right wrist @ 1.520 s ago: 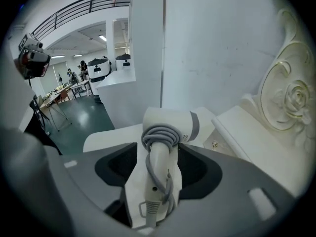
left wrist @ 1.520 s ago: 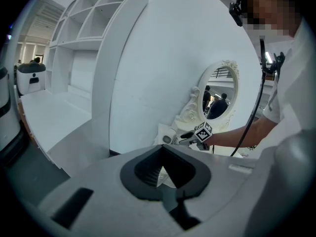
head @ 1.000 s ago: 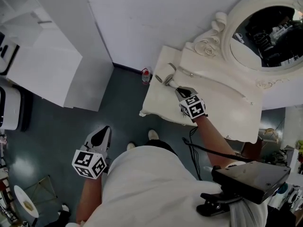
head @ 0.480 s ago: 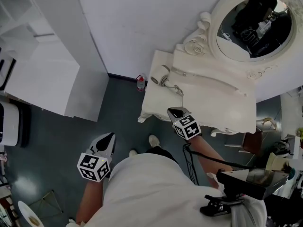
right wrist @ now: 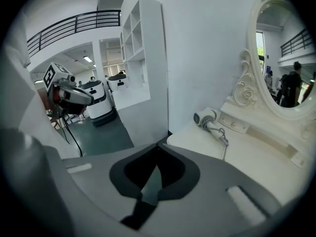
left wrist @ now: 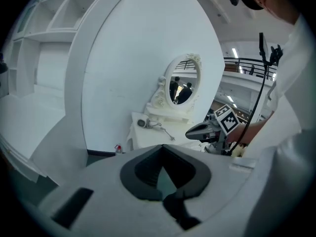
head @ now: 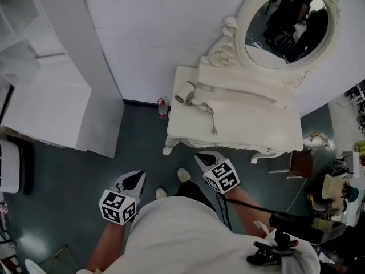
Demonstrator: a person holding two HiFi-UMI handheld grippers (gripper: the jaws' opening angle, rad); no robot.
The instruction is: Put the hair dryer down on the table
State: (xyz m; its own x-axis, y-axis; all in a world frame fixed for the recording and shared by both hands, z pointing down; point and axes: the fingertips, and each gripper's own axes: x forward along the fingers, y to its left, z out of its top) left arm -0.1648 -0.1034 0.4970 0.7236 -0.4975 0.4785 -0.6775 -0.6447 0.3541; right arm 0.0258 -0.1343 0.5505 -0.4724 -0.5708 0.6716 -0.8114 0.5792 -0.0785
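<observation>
The hair dryer lies at the left end of the tabletop, its cord trailing across the top, while the right gripper, jaws clenched on nothing, hangs just off the tabletop's front edge and the left gripper, jaws likewise closed and empty, hangs farther from it.

Right tongs: closed on nothing, over the floor, tips just short of the counter's front edge.
Left tongs: down-left of the right pair, well apart, also over the floor.
Counter: white, ornate, just beyond the right tongs.
Dryer: lying on the counter's far left corner, beyond the right tongs and clear of them.
Cord: trails from the dryer back toward the right tongs.
Mirror: oval, behind the counter.
Bottle: on the floor, beyond both tongs.
</observation>
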